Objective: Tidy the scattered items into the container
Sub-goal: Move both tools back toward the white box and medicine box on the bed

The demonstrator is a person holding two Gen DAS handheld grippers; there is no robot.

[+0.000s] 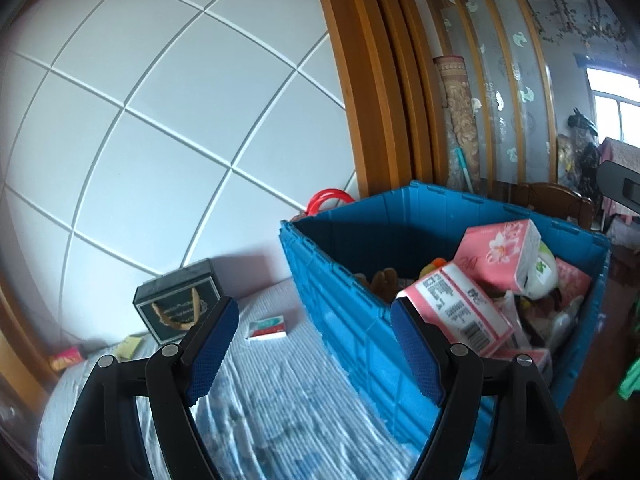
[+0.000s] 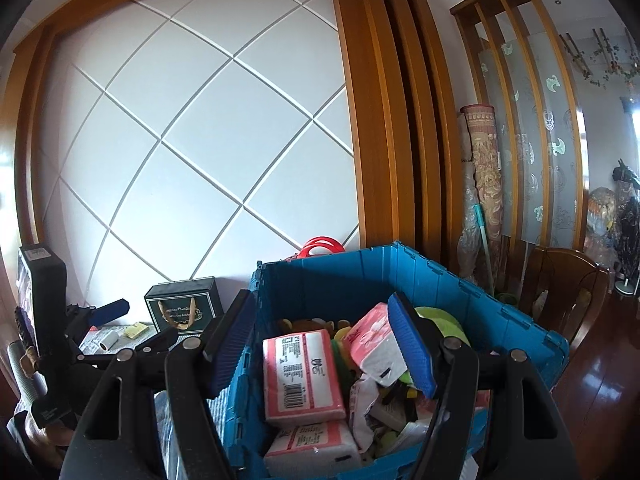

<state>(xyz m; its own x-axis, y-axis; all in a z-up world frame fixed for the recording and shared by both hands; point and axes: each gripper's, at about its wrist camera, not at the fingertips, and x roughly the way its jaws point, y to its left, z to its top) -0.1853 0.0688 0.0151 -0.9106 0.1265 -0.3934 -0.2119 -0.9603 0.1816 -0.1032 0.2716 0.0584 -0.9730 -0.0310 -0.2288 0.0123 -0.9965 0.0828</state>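
The blue crate stands on the striped cloth and holds pink tissue packs, a green-white item and soft toys. My left gripper is open and empty over the cloth, just left of the crate's near wall. It also shows at the left of the right wrist view as the left gripper. On the cloth lie a small red-and-white box, a yellow packet, a red packet and a white roll. My right gripper hangs open over the crate, holding nothing.
A dark gift bag stands against the white panelled wall. Red handles poke up behind the crate. A wooden chair and a rolled rug stand to the right on the wood floor.
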